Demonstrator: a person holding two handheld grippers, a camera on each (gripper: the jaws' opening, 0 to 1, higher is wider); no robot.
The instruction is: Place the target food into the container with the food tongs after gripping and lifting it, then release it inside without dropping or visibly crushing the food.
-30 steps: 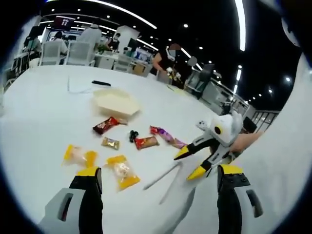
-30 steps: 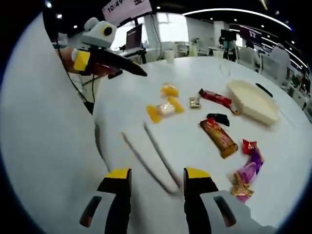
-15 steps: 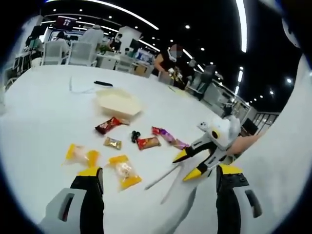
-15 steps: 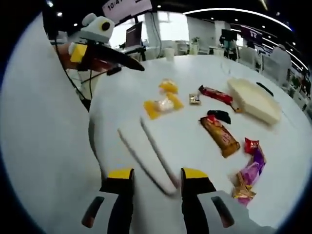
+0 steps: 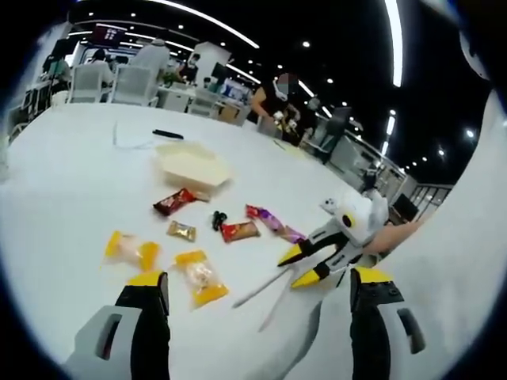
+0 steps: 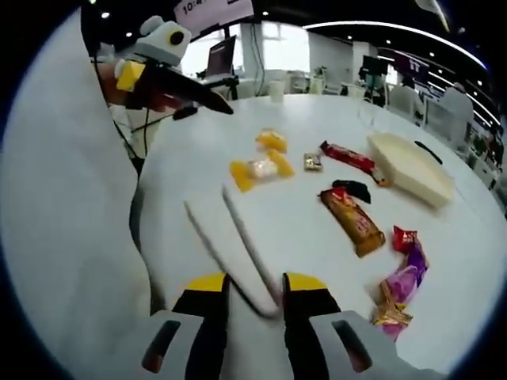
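The white table (image 6: 317, 229) carries scattered wrapped snacks; the cream container (image 6: 412, 168) sits toward its far edge; the white tongs (image 6: 234, 245) lie near the near edge, between the right gripper (image 6: 255, 286)'s narrowed fingers; the left gripper (image 5: 249, 283) stands wide.

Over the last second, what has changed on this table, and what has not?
The right gripper has narrowed its jaws around the hinged end of the white food tongs, which lie on the table; whether they touch yet is unclear. The left gripper stays open, hovering. The wrapped snacks and the container lie as before.
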